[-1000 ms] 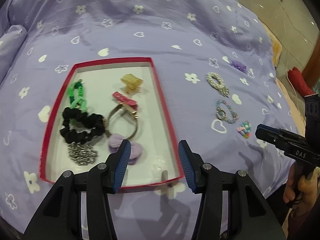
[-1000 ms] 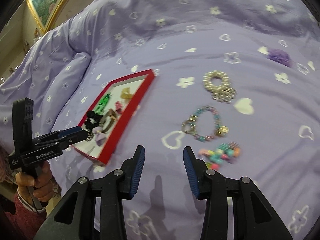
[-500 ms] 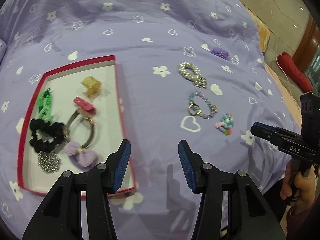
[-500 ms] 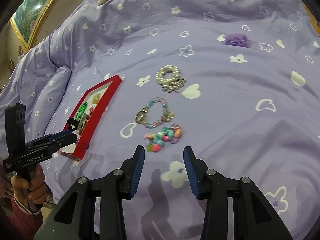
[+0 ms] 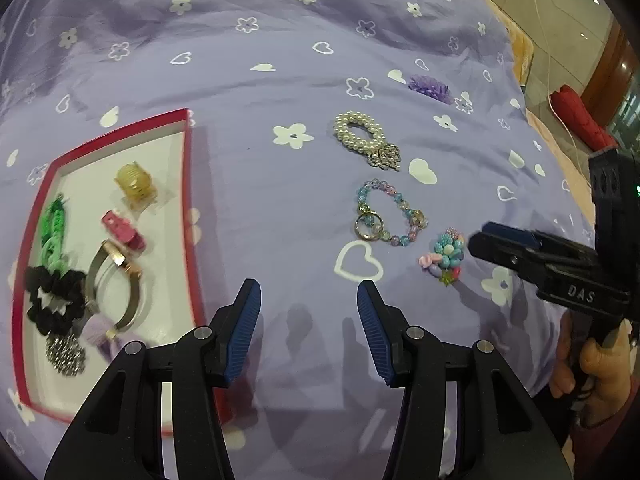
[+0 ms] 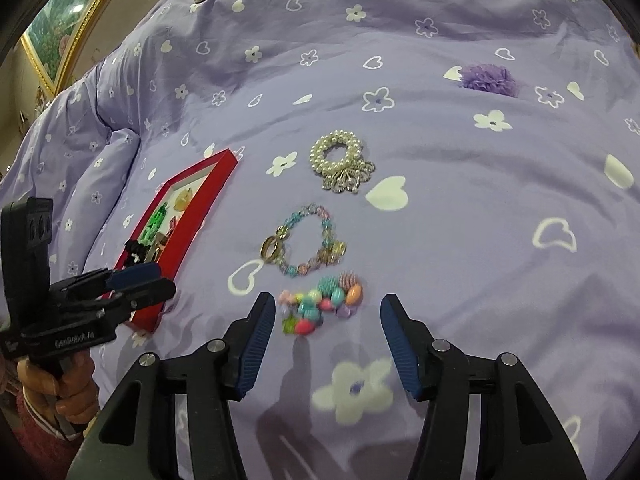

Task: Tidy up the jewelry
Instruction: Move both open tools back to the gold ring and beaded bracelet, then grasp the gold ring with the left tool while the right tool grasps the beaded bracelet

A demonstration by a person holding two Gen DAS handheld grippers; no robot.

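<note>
Approach step of a pick-and-place. The right gripper (image 6: 328,320) hovers with its fingers (image 6: 256,340) apart and empty, the multicoloured bead cluster (image 6: 322,304) lying just ahead of the gap between them on the purple bedspread (image 6: 460,220). Taking the red-rimmed tray (image 5: 186,200) as landmark: the cluster lies well to its right and is the loose piece nearest the camera; just beyond it lies the pastel bead bracelet (image 6: 306,242), then the pearl bracelet (image 6: 340,162), and farthest off a purple fabric flower (image 6: 488,78). Inside the tray already lie a green chain, a yellow claw clip, a pink clip, a metal bangle, a black scrunchie and a silver piece. The left gripper (image 5: 308,312), fingers likewise apart and holding nothing, hangs just right of the tray's near right edge. Judged stage: several pieces stowed, four still outside. The next move probably calls for lowering the right fingers astride the cluster and closing gently, since loose beads on soft cloth may scatter or sink
</note>
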